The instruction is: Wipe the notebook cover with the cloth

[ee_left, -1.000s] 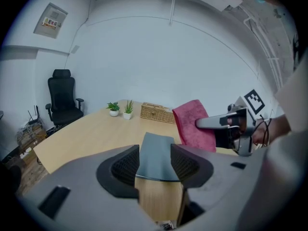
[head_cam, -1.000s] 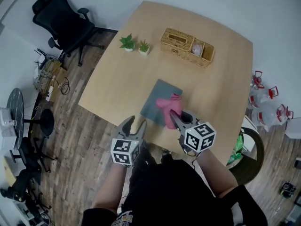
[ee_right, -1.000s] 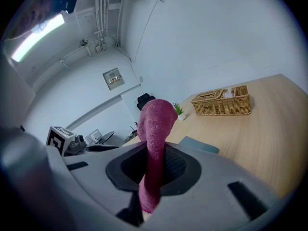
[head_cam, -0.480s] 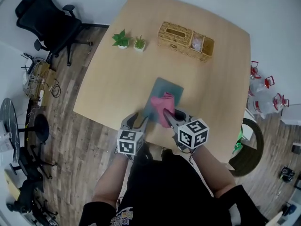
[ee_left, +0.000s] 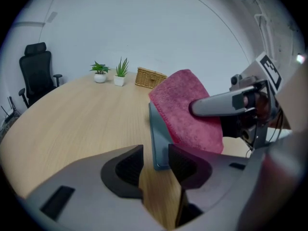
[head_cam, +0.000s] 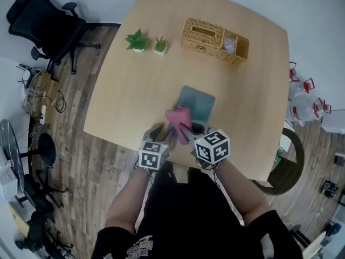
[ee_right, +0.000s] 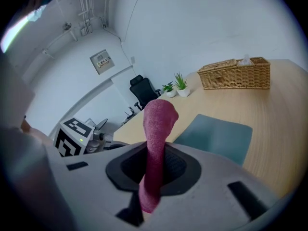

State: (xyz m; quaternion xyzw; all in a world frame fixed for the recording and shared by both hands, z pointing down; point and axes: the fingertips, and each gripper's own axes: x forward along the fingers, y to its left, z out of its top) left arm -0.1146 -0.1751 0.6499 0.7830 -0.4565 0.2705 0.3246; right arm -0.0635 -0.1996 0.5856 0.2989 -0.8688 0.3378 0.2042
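Right claw (ee_right: 153, 166) — clamped on pink cloth (ee_right: 157, 121), held upright, ready for wiping. Left claw (ee_left: 155, 163) — jaws apart, just been narrowing, nothing between them; aimed at grey-blue notebook (head_cam: 199, 101), frame centre on table (head_cam: 129, 96), likely to steady it.

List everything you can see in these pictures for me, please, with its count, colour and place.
table: 1, light wood, in front of the person.
notebook: 1, grey-blue, flat on the table's near side.
cloth: 1, pink, held over the notebook's near end.
potted plants: 2, green in white pots, table's far left.
wicker basket: 1, tan, table's far side.
office chair: 1, black, on the floor, upper left.
left gripper: 1, grey, jaws apart, just closing, notebook's corner in the gap, unpinched.
right gripper: 1, grey, jaws shut on the cloth.
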